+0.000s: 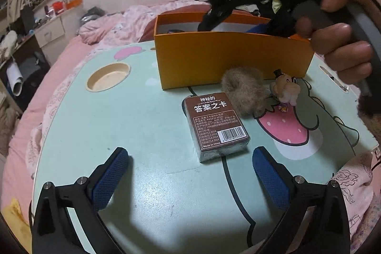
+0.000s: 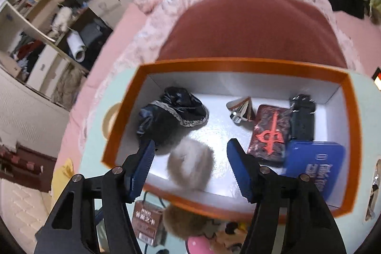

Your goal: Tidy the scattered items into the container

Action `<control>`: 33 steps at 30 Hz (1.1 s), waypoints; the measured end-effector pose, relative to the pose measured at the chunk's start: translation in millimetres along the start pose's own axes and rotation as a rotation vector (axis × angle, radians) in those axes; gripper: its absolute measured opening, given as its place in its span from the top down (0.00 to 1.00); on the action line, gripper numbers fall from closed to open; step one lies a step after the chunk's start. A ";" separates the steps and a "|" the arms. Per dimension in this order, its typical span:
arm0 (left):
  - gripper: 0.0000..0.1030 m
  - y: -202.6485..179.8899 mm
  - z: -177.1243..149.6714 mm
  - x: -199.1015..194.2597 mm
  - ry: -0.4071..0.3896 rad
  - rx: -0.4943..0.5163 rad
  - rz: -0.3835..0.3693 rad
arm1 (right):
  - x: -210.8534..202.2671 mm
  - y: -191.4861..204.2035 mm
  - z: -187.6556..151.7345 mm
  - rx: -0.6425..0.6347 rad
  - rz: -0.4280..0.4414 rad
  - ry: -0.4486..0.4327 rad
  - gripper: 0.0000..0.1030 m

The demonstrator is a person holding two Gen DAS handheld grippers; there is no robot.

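Note:
An orange box [image 1: 226, 58] stands at the back of the mint-green table [image 1: 142, 182]. In front of it lie a brown card pack [image 1: 216, 125], a brown furry scrunchie [image 1: 245, 92] and a small figurine [image 1: 285, 89]. My left gripper [image 1: 190, 154] is open just short of the card pack and holds nothing. A hand holds my right gripper [image 1: 209, 20] over the box. From above, the orange box [image 2: 238, 63] holds a grey furry ball [image 2: 190, 163], black cloth, a red-marked pack and a blue case. My right gripper [image 2: 190, 144] straddles the ball with gaps on both sides.
A round cup recess [image 1: 108, 76] is sunk into the table's left side. Pink bedding [image 1: 114, 25] and a red cushion [image 2: 250, 27] lie behind the box. Cluttered shelves [image 2: 47, 39] stand at the far left. The table edge runs close on the right.

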State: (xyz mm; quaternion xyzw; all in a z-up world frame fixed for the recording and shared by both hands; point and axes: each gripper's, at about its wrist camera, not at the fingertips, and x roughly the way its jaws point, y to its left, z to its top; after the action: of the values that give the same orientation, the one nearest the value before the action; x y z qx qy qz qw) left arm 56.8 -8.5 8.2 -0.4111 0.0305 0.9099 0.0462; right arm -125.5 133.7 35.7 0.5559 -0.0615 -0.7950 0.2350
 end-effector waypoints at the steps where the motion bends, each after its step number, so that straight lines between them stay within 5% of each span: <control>1: 0.00 0.0 0.1 0.1 0.000 0.000 0.000 | 4.5 -2.8 0.7 0.014 -0.010 0.024 0.38; 5: 0.00 -0.2 -0.1 -0.4 0.000 -0.001 -0.001 | 29.7 -3.6 4.3 0.009 -0.047 0.112 0.41; 9: 0.00 -0.7 -0.2 -1.9 -0.001 -0.002 -0.002 | 34.2 -5.6 5.7 -0.010 -0.087 0.107 0.75; 12: 0.00 -0.6 -0.4 -1.6 -0.001 -0.002 -0.002 | 29.6 -7.6 4.4 -0.006 -0.059 0.095 0.75; 21: 0.00 -0.5 -0.3 -1.1 -0.002 -0.003 -0.002 | -50.1 0.7 -11.7 -0.043 0.097 -0.141 0.75; 28: 0.00 -0.3 0.1 -0.9 -0.002 -0.003 -0.002 | -77.7 -8.8 -47.2 -0.049 0.156 -0.160 0.75; 33: 0.00 -0.3 0.4 -1.3 -0.003 -0.003 -0.001 | -64.6 -34.4 -73.4 -0.021 0.097 -0.124 0.75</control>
State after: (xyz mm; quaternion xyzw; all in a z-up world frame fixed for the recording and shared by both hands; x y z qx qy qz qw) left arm 57.4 -8.2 9.4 -0.4101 0.0288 0.9104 0.0462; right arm -51.4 204.6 51.2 0.4994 -0.0945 -0.8161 0.2748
